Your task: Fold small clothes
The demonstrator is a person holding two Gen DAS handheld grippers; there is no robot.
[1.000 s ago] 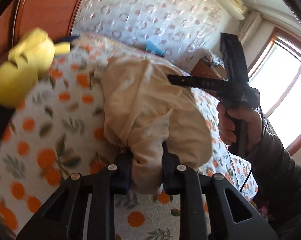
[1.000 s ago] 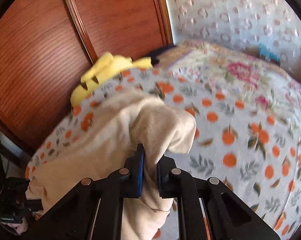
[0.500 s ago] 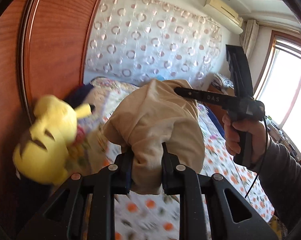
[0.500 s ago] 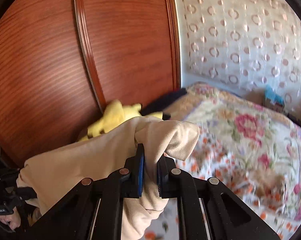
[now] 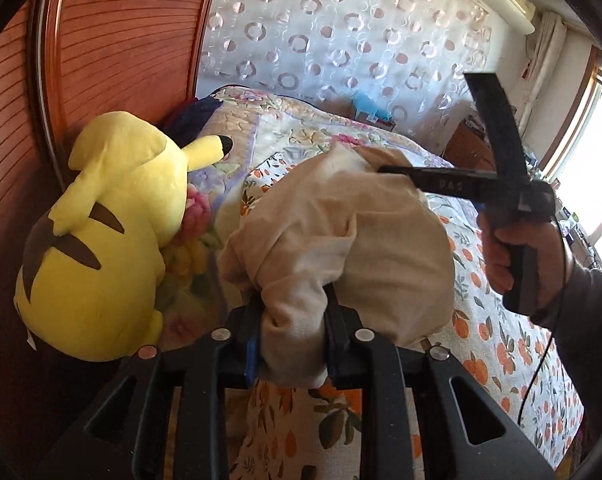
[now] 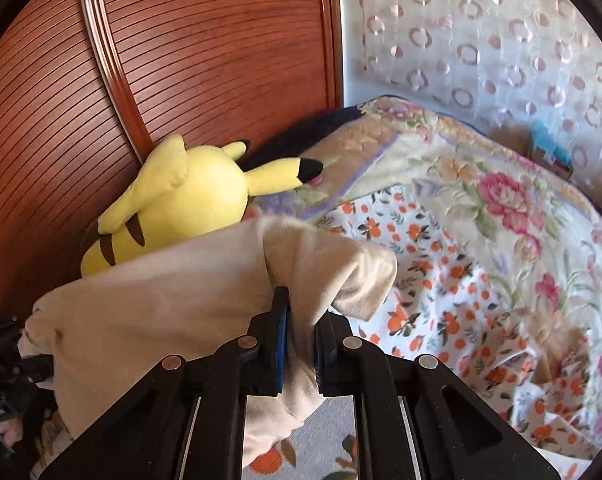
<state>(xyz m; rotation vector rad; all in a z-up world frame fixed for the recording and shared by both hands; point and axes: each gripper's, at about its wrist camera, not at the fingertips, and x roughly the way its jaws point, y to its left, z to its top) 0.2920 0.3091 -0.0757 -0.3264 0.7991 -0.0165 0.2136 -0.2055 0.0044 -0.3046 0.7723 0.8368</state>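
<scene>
Two grippers carry one cream cotton garment [image 5: 341, 240] above the orange-print bedsheet [image 5: 501, 344]
Left gripper [image 5: 291, 344], jaws just eased wider, and right gripper [image 6: 299, 344] each pinch bunched cloth ahead; next, lower and spread it flat

Bed [image 6: 441, 264]; yellow plush toy [image 5: 113, 240]

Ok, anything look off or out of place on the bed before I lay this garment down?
One thing: a yellow plush toy lies on its side by the wooden panel, close beside the beige garment that both grippers hold bunched above the orange-print sheet. Nothing looks spilled or damaged.
</scene>
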